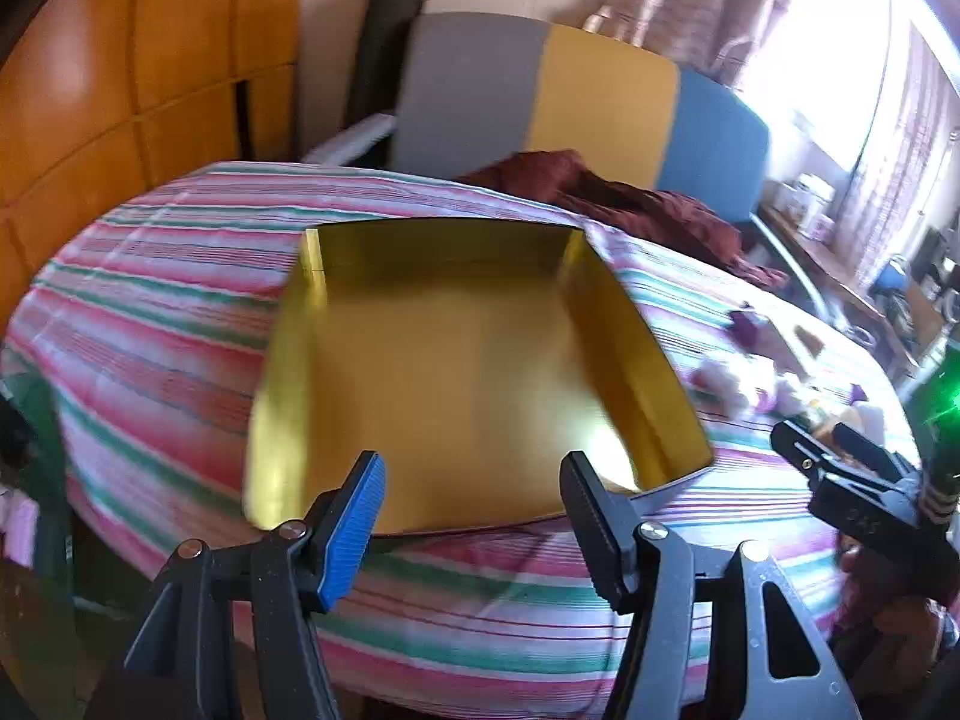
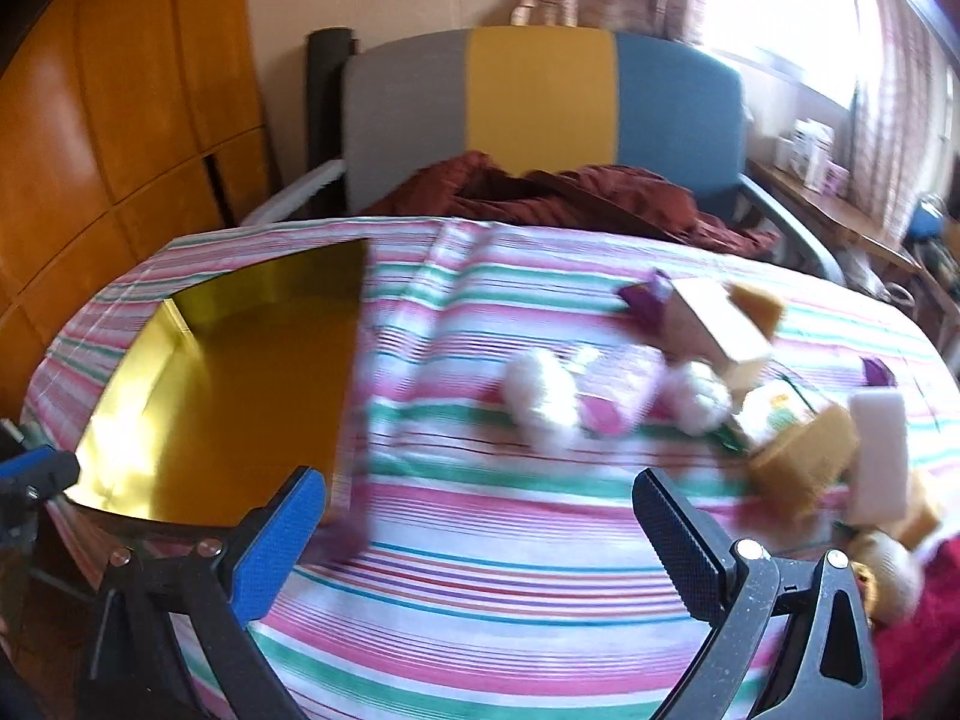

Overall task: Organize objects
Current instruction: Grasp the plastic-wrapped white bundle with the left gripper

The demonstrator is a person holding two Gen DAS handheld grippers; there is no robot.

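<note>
An empty gold box [image 1: 444, 372] lies open on the striped tablecloth [image 1: 150, 312]. My left gripper [image 1: 474, 516] hovers at the box's near edge, open, with nothing between its pads. In the right wrist view the gold box [image 2: 228, 396] sits at the left. A blurred pile lies at the right: a white fluffy toy [image 2: 540, 396], a tan carton [image 2: 720, 324], a white block [image 2: 879, 456] and a small brown box [image 2: 804, 462]. My right gripper [image 2: 480, 540] is wide open above the cloth between box and pile, holding nothing. It also shows as the right gripper [image 1: 840, 468] at the right of the left wrist view.
A chair [image 2: 540, 96] with a grey, yellow and blue back stands behind the table, a maroon cloth [image 2: 540, 192] draped on its seat. A wooden cabinet [image 1: 120, 90] fills the left. A cluttered side shelf [image 2: 816, 150] runs under the window at the right.
</note>
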